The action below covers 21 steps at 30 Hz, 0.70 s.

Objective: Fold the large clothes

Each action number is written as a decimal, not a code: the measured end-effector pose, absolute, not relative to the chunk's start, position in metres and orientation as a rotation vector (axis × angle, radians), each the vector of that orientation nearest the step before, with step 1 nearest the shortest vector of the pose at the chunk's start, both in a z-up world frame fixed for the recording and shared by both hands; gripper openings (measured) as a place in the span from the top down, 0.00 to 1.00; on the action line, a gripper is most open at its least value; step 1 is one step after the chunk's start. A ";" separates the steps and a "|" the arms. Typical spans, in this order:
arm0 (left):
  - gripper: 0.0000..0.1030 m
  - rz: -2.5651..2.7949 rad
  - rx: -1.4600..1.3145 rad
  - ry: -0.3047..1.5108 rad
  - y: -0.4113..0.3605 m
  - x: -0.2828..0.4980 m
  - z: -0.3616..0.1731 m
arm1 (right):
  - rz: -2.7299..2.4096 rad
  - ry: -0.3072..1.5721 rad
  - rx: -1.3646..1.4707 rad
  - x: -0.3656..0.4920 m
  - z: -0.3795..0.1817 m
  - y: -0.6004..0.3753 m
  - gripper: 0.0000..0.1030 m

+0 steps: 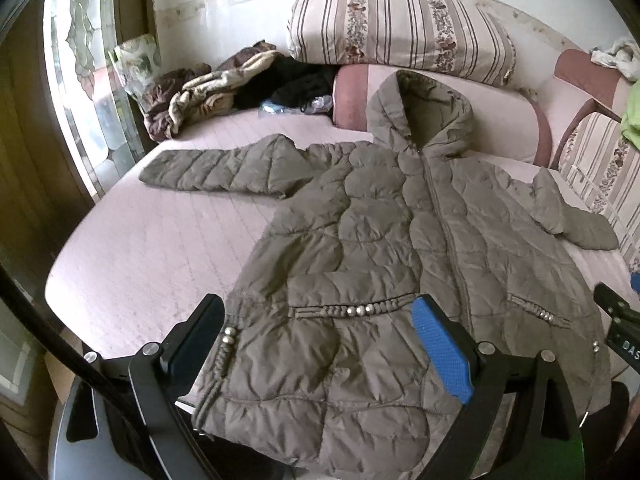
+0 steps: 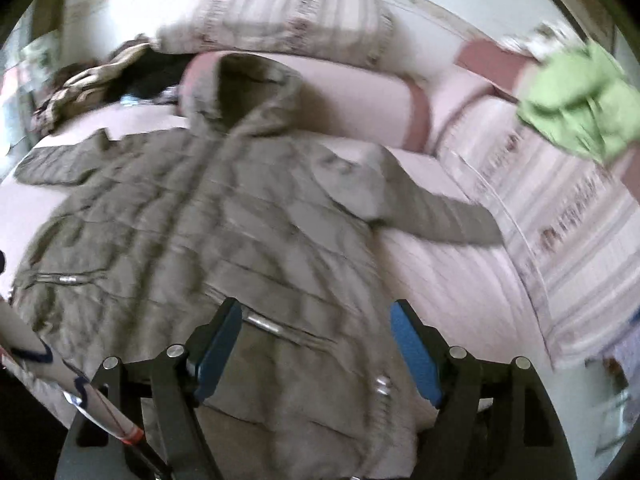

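One Coat, Two Open Tongs

One olive quilted coat (image 1: 384, 248) lies face up and zipped on the pink bed (image 1: 152, 248), hood (image 1: 420, 116) toward the far pillows, hem toward the cameras. Its two sleeves spread outward: one (image 1: 216, 168) stretches flat to the left, the other (image 1: 576, 216) bends off to the right, its cuff near the striped quilt (image 2: 568, 240) at the bedside. Two beaded pocket trims show on the front, one on each side of the zip.

Both tongs hang over the hem with jaws wide and nothing between them. The left tongs (image 1: 320, 344) sit above the left pocket area, blue pads facing inward; the right tongs (image 2: 316, 352) hover over the right pocket, in a view smeared by motion blur.

One striped floral pillow (image 1: 400, 28) leans against the wall behind a pink bolster (image 1: 500, 120). One heap of brown and black cloth (image 1: 224, 84) sits at the far left corner of the bed. One green garment (image 2: 580, 104) rests on the furniture to the right.
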<state>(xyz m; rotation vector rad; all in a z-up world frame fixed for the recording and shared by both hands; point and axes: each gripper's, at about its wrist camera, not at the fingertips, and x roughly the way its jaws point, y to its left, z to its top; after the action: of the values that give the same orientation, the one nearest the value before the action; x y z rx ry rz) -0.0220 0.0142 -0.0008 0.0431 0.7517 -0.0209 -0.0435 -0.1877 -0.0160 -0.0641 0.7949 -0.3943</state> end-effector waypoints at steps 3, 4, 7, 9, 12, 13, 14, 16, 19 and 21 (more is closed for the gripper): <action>0.08 -0.010 0.023 0.751 0.019 -0.025 0.000 | -0.372 0.786 -0.105 -0.033 -0.016 -0.165 0.22; 0.08 -0.005 0.014 0.755 0.022 -0.025 0.000 | -0.368 0.793 -0.109 -0.031 -0.017 -0.159 0.22; 0.08 -0.007 -0.004 0.768 0.025 -0.025 -0.001 | -0.360 0.811 -0.103 -0.027 -0.021 -0.152 0.22; 0.08 -0.014 -0.002 0.777 0.024 -0.024 -0.002 | -0.369 0.818 -0.111 -0.024 -0.022 -0.151 0.22; 0.08 -0.023 0.007 0.778 0.021 -0.024 -0.004 | -0.388 0.826 -0.115 -0.024 -0.024 -0.152 0.22; 0.08 -0.026 0.010 0.778 0.020 -0.024 -0.004 | -0.390 0.831 -0.109 -0.025 -0.025 -0.153 0.22; 0.08 -0.027 0.013 0.777 0.020 -0.024 -0.004 | -0.390 0.835 -0.106 -0.025 -0.026 -0.154 0.22; 0.08 -0.022 0.025 0.770 0.018 -0.025 -0.003 | -0.395 0.843 -0.098 -0.025 -0.028 -0.156 0.22; 0.08 -0.009 0.037 0.759 0.019 -0.026 -0.002 | -0.399 0.853 -0.095 -0.024 -0.031 -0.157 0.22; 0.08 -0.001 0.041 0.753 0.019 -0.026 -0.001 | -0.396 0.856 -0.094 -0.024 -0.032 -0.157 0.22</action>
<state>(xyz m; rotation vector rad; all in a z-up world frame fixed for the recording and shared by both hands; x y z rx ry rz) -0.0260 0.0193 -0.0007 0.0406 0.7532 -0.0009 -0.0237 -0.1572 -0.0323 -0.0935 0.8560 -0.3961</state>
